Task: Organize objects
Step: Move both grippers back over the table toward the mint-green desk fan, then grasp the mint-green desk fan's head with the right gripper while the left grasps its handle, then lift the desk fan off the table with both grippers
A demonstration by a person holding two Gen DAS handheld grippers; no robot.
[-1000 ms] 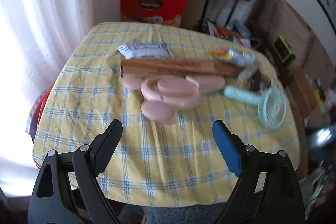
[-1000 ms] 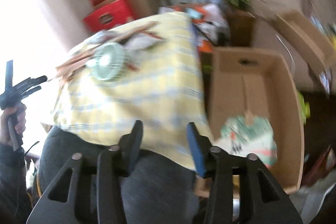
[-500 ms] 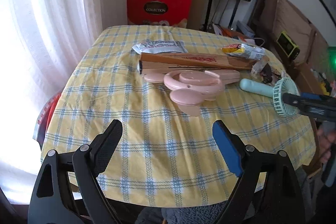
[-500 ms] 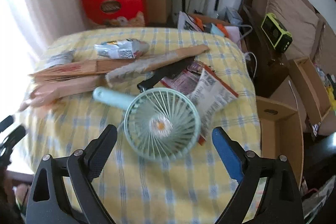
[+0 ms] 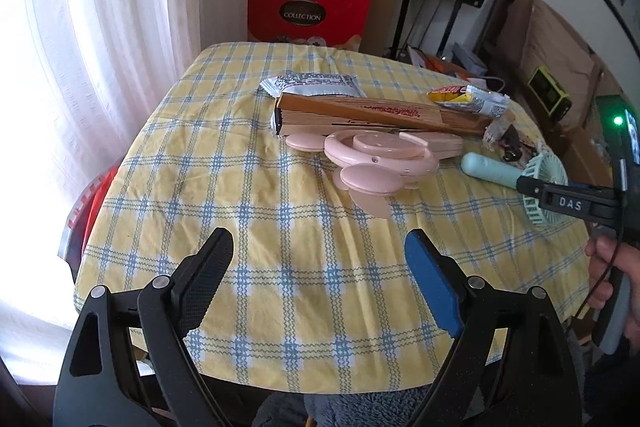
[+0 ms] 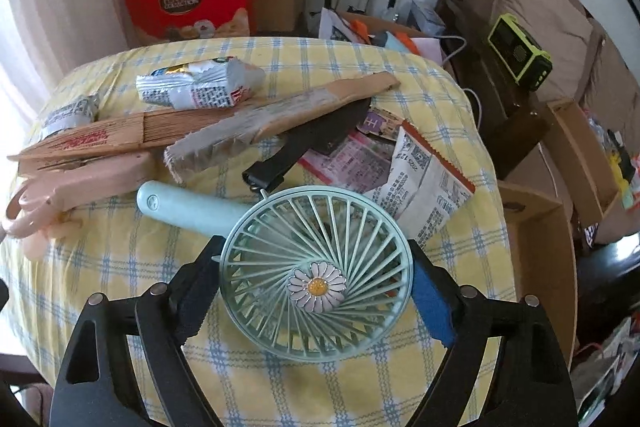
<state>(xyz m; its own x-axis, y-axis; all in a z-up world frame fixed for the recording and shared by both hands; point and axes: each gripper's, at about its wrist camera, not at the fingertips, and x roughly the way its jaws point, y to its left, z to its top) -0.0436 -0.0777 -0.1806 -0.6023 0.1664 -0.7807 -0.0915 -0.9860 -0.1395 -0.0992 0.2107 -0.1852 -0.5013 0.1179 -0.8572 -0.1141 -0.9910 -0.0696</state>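
Note:
A mint hand fan [image 6: 316, 275] with a daisy at its hub lies flat on the yellow checked tablecloth [image 6: 120, 267], handle pointing left. My right gripper [image 6: 314, 247] straddles the round fan head. Its jaws are closing, with the pads right at the rim on either side, and the fan still rests on the cloth. In the left wrist view the fan [image 5: 548, 171] sits at the table's right edge, with one of the right gripper's fingers [image 5: 560, 203] across it and a hand behind. My left gripper [image 5: 318, 243] hovers open and empty over the near cloth.
A pink neck fan [image 5: 380, 155], a wooden folding fan [image 5: 360, 113] and foil snack packets [image 5: 312, 85] lie mid-table. A black folded fan [image 6: 316, 143] and a torn packet [image 6: 424, 183] lie behind the mint fan. An open cardboard box [image 6: 536, 267] stands right of the table.
My right gripper swung from the cardboard box side back over the table, opened wide and came down around the mint fan's head. My left gripper has shifted only slightly.

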